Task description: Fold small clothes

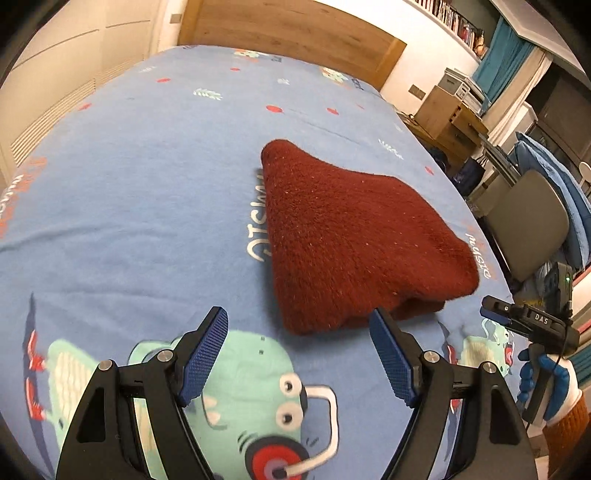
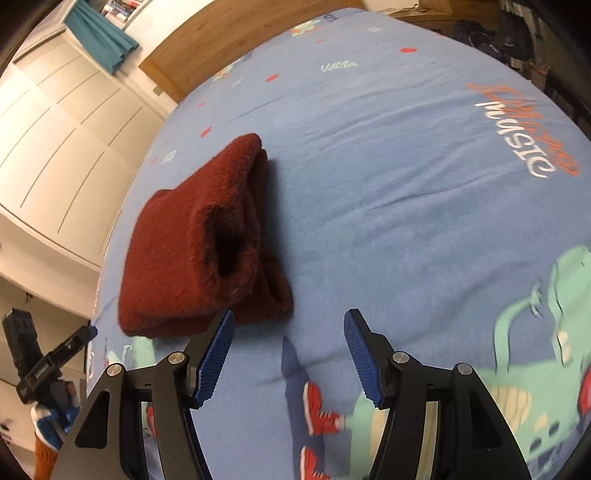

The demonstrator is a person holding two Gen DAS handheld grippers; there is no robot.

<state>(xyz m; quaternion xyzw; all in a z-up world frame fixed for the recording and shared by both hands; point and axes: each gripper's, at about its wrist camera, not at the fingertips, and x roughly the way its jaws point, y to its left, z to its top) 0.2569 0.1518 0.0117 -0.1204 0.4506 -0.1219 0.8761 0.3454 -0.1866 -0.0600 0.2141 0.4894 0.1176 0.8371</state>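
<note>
A dark red knitted garment (image 1: pixel 354 236) lies folded into a thick bundle on the blue printed bedsheet (image 1: pixel 147 192). My left gripper (image 1: pixel 299 325) hovers open just in front of its near edge, nothing between the blue pads. In the right wrist view the same garment (image 2: pixel 192 243) shows its layered folded end, and my right gripper (image 2: pixel 288 328) is open above bare sheet beside it, empty. The right gripper (image 1: pixel 524 317) also appears at the edge of the left wrist view, held by a blue-gloved hand (image 1: pixel 546 380).
A wooden headboard (image 1: pixel 295 33) stands at the far end of the bed. To the right of the bed are a grey chair (image 1: pixel 528 221), blue cushions and wooden furniture (image 1: pixel 450 118). White cupboard doors (image 2: pixel 55 122) line the other side.
</note>
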